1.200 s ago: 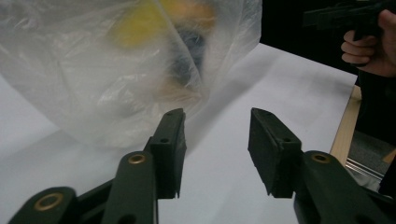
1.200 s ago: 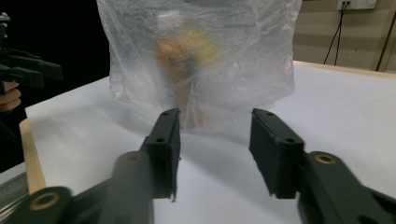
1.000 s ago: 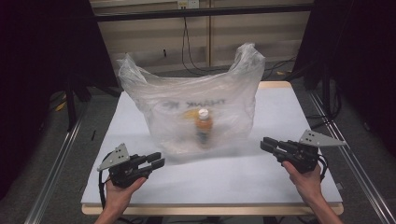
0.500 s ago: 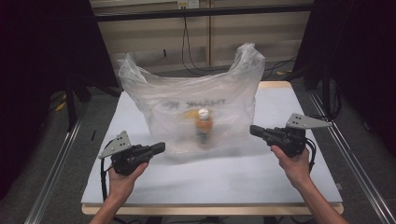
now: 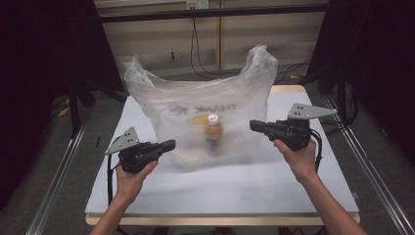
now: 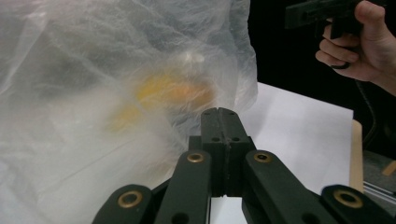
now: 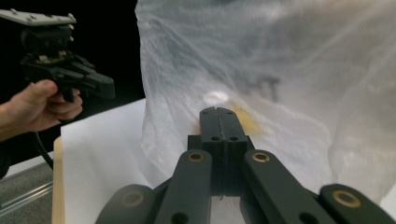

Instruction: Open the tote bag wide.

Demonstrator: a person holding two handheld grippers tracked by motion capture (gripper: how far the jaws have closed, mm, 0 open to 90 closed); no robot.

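Near edge: left gripper (image 5: 168, 145) and right gripper (image 5: 255, 126) both off table (image 5: 220, 191), jaws pinched fully together, nothing between them, each aimed inward at bag. Jaws just finished closing.

Middle: clear plastic bag (image 5: 195, 105) standing on white table top, handles up, between grippers, touching neither.

Inside bag: bottle (image 5: 213, 132) upright, white cap, orange-ish contents.

Print on bag reads mirrored, looks like "THANK YOU", second word blurry. Bottle label unreadable.

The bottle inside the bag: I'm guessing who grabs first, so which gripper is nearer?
Left, slightly. The left gripper sits beside the bottle on its left; the right gripper is on its right.
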